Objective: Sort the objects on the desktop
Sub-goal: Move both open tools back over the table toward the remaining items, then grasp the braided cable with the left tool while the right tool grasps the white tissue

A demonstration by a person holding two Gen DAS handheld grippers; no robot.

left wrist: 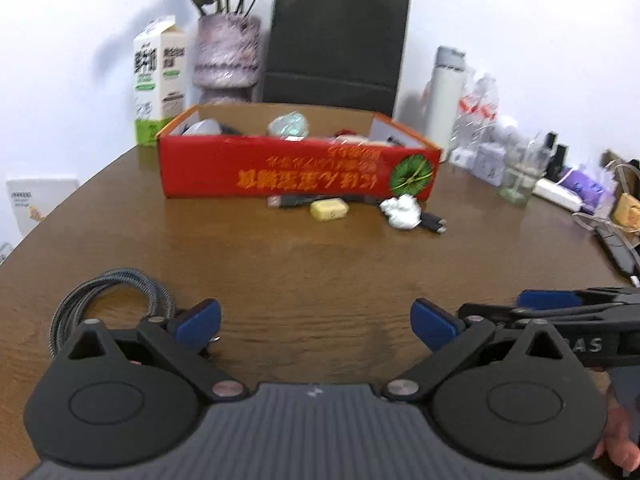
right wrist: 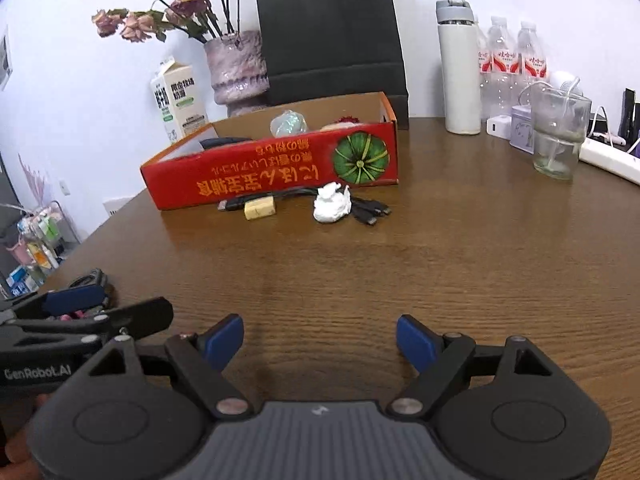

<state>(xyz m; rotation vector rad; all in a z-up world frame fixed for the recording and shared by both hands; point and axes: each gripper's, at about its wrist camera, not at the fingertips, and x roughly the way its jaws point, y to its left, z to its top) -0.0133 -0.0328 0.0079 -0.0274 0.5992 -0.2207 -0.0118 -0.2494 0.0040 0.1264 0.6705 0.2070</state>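
A red cardboard box [left wrist: 296,174] [right wrist: 276,172] with several items inside stands mid-table. In front of it lie a yellow eraser-like block [left wrist: 329,209] [right wrist: 260,208], a crumpled white tissue [left wrist: 401,210] [right wrist: 332,203] and a black cable with plugs [left wrist: 432,224] [right wrist: 370,212]. A coiled grey braided cable [left wrist: 108,300] lies by my left gripper's left finger. My left gripper [left wrist: 316,322] is open over bare table, nothing between its blue pads. My right gripper [right wrist: 320,340] is open too, empty, low over the near table. Each gripper shows at the other view's edge.
Behind the box stand a milk carton [left wrist: 160,80], a vase of dried flowers [right wrist: 236,68] and a black paper bag [right wrist: 332,32]. On the right are a white flask [right wrist: 460,68], water bottles [right wrist: 512,76], a glass [right wrist: 560,136] and a power strip [right wrist: 612,160].
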